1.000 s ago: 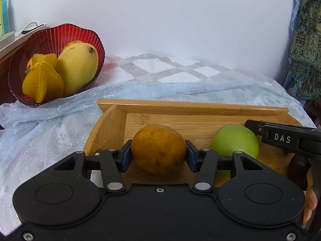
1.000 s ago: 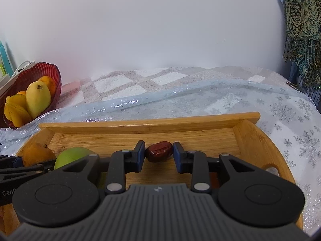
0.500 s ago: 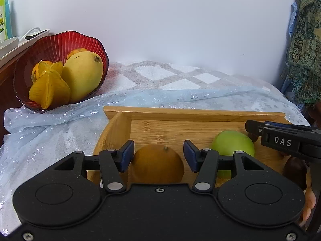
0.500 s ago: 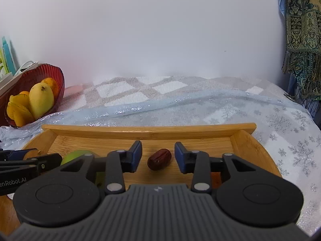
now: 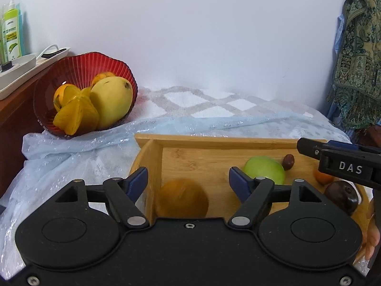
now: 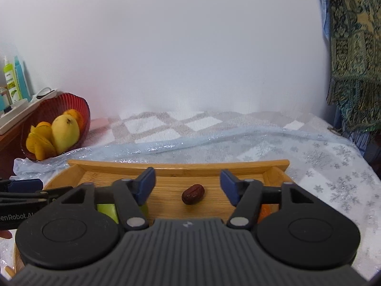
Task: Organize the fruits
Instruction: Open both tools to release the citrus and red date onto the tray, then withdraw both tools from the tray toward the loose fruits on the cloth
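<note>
We hold 2 grippers over the shallow bamboo tray [image 5: 214, 143] sitting on the pale blue snowflake cloth [image 6: 333, 166]. Left gripper [image 5: 188, 178]: jaws spread wide, gripping nothing; the round brownish-orange fruit [image 5: 182, 202] lies on the tray floor just below and between the blue pads, near the tray's left wall, blurred. Right gripper [image 6: 188, 182]: jaws also wide, empty; the small dark red date [image 6: 193, 194] lies on the tray between them, touching neither. We judge both fruits are already placed in the tray, so the open jaws read as release. Round green apple [image 5: 264, 169] sits mid-tray between the 2 grippers. Ribbed red glass bowl [image 5: 78, 66], well apart at left, holds a yellow mango [image 5: 112, 102] and starfruit [image 5: 76, 116], probably the source. Both grippers point forward, level, slightly above the tray.
</note>
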`<action>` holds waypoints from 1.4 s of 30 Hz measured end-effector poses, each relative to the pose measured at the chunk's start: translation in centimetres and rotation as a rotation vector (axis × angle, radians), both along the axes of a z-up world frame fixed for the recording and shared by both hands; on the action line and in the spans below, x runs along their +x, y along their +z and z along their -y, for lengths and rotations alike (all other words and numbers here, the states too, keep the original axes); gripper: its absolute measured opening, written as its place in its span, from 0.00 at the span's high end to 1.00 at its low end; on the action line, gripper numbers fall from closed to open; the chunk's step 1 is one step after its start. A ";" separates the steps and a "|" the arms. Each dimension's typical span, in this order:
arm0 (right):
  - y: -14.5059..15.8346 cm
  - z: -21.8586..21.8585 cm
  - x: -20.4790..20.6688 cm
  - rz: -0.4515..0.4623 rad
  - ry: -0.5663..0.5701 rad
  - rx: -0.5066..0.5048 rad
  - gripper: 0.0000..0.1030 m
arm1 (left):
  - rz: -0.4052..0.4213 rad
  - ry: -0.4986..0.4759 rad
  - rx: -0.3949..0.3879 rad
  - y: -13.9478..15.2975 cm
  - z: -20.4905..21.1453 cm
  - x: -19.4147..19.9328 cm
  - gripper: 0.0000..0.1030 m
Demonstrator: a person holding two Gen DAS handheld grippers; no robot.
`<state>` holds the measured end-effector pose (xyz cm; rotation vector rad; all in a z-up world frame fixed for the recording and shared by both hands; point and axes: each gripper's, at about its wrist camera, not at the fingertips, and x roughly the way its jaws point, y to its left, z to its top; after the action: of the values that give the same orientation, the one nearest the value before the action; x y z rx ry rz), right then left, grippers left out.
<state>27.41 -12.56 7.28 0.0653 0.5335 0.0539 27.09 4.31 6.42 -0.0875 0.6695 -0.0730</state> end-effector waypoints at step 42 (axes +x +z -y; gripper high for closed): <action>-1.5 -5.1 -15.2 0.133 0.180 -0.038 0.11 | 0.018 0.019 0.036 -1.1 -2.5 -14.4 0.14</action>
<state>12.21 -7.45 5.74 -0.0233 0.4061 0.2219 12.73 6.84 5.29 -0.0587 0.6518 -0.0437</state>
